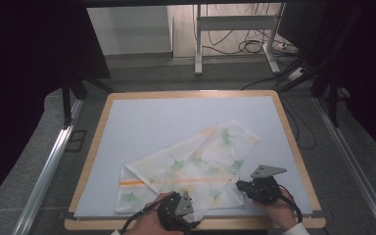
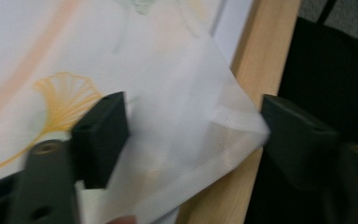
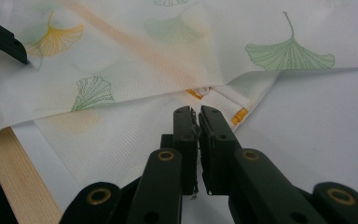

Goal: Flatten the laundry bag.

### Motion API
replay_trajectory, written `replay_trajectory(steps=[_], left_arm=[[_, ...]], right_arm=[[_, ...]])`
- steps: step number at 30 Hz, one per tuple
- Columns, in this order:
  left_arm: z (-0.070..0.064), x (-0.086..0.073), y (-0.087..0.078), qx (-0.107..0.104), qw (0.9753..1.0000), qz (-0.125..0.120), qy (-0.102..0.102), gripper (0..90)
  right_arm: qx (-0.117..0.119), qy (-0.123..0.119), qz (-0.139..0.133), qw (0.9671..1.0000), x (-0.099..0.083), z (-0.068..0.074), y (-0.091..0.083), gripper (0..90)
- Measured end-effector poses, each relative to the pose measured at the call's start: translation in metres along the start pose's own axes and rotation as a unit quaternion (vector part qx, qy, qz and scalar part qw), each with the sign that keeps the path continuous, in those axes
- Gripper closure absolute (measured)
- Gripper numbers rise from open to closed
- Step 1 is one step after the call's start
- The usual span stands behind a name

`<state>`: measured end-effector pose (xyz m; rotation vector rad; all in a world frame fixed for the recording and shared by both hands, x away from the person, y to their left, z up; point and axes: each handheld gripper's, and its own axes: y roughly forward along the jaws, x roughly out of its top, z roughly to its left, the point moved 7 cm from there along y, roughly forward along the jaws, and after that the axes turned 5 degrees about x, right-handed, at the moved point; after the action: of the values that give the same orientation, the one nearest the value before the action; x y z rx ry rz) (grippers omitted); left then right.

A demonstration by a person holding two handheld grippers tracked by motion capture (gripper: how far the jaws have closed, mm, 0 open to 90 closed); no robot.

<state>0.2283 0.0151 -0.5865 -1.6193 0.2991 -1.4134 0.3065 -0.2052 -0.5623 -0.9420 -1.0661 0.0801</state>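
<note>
A thin white cloth (image 1: 196, 161) printed with green and yellow ginkgo leaves and an orange stripe lies folded and slanted across the pale mat (image 1: 176, 117). My left gripper (image 1: 178, 209) is at the table's near edge, over the cloth's near corner. In the left gripper view it (image 2: 196, 126) is open wide, with that sheer corner (image 2: 223, 126) lying loose between the jaws. My right gripper (image 1: 241, 186) sits at the cloth's lower right edge. In the right gripper view it (image 3: 198, 114) is shut, its tips at a folded edge (image 3: 235, 100); I cannot tell whether fabric is pinched.
The mat lies on a wooden table (image 1: 293, 142) whose near rim (image 2: 256, 56) runs close beside my left gripper. The left gripper's jaw (image 3: 2, 39) shows at the upper left of the right gripper view. Metal rails (image 1: 49, 166) flank the table; a white stand (image 1: 235, 22) and cables (image 1: 249, 46) sit behind.
</note>
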Motion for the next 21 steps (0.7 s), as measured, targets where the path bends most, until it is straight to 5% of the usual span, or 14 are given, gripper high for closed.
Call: replay_trajectory(steps=[1,6,16,21], left_arm=[[0.002,0.0,-0.001,-0.002,1.0,-0.001,-0.005,39.5],[0.009,0.0,-0.002,-0.006,0.9996,-0.009,-0.025,49.7],[0.0,0.001,-0.005,-0.041,0.9991,-0.006,-0.002,79.7],[-0.003,0.002,-0.006,-0.049,0.9988,-0.005,0.001,85.4]], right_arm=[[0.0,0.0,0.0,1.0,0.0,0.0,0.0,84.1],[0.0,-0.001,0.001,1.0,0.0,0.0,0.0,83.8],[-0.003,-0.001,0.004,1.0,-0.001,-0.003,0.0,82.9],[-0.005,-0.004,0.006,1.0,-0.002,-0.003,0.0,82.7]])
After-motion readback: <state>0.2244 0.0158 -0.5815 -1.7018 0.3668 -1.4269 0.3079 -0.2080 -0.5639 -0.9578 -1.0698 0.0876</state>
